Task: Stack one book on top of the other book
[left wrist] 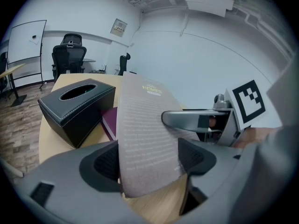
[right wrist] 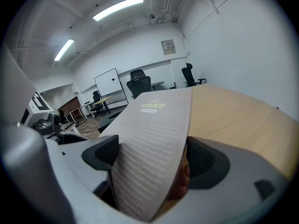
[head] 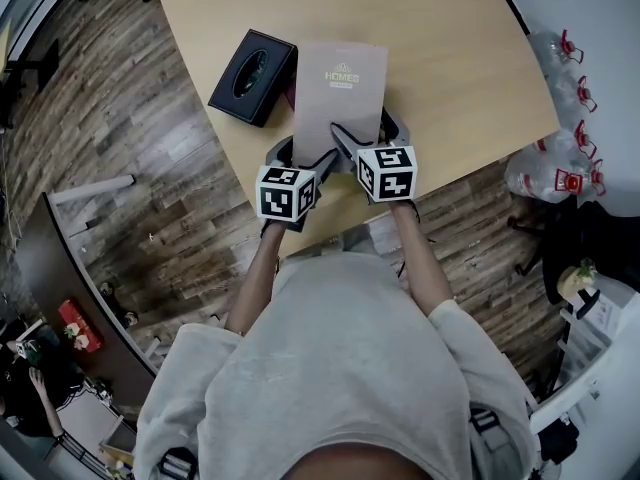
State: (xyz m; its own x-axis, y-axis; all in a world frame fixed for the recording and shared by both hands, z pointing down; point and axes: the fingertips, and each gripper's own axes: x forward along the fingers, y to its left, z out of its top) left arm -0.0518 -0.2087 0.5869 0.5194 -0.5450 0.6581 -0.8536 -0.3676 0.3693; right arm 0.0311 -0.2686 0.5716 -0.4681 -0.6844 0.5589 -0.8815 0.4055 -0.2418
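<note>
Both the left claw (left wrist: 149, 160) and the right claw (right wrist: 152, 161) pinch the taupe book (head: 340, 98) over the maroon book (left wrist: 110, 121); next, it likely needs lowering squarely on top.

- The top book (head: 340, 88) lies over the table (head: 460, 58), near the table's front edge.
- The lower book (left wrist: 110, 121) lies under the top book, showing past its left side.
- The box (head: 253, 76) stands just left of the top book.
- The left gripper (head: 303, 156) and right gripper (head: 372, 136) clasp the top book's near edge, side by side.

Left hand-held gripper (left wrist: 148, 158) and right hand-held gripper (right wrist: 152, 156) clamp book (head: 340, 88)
</note>
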